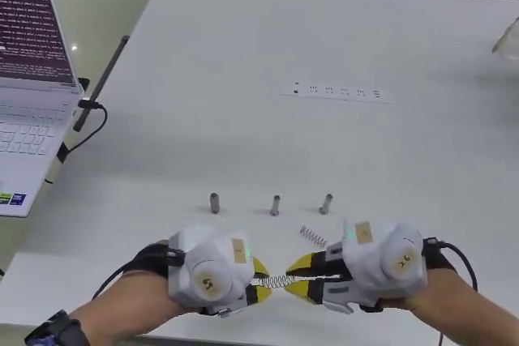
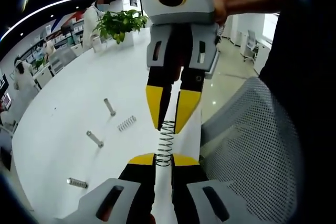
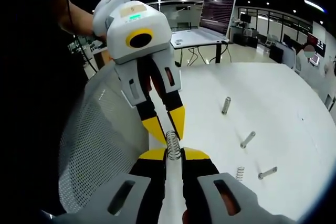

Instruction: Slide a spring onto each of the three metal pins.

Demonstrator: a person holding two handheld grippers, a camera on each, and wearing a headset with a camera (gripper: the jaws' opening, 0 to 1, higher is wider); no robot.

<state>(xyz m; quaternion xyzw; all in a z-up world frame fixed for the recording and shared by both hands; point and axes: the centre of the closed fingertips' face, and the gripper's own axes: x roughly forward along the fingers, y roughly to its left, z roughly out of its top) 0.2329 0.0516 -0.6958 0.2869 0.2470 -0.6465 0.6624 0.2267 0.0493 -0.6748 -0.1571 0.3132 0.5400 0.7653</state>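
Yellow-tipped and white-bodied, the left gripper (image 1: 261, 277) and the right gripper (image 1: 298, 278) face each other tip to tip over the near edge of the broad white table (image 1: 243, 54); a thin coiled steel spring (image 1: 277, 282) stretches level between them. In the left gripper view the left gripper (image 2: 164, 160) has its jaws drawn almost together, pinching the near end of the spring (image 2: 165, 142); the right gripper (image 2: 169, 124) comes down from above with its jaws nipping the far end. The right gripper view shows the same hold from the other side; its own jaws (image 3: 174, 155) are close on the coil (image 3: 173, 144), and the left gripper (image 3: 168, 127) grips the opposite end.

Three short grey metal pins (image 1: 214, 202) (image 1: 275, 205) (image 1: 326, 203) stand upright in a row just beyond the grippers, all bare; a second loose spring (image 1: 312, 237) lies flat on the table between the right-hand pin and the right gripper. An open silver laptop (image 1: 32, 79) sits at the far left; a white power strip (image 1: 335, 91) lies further back.
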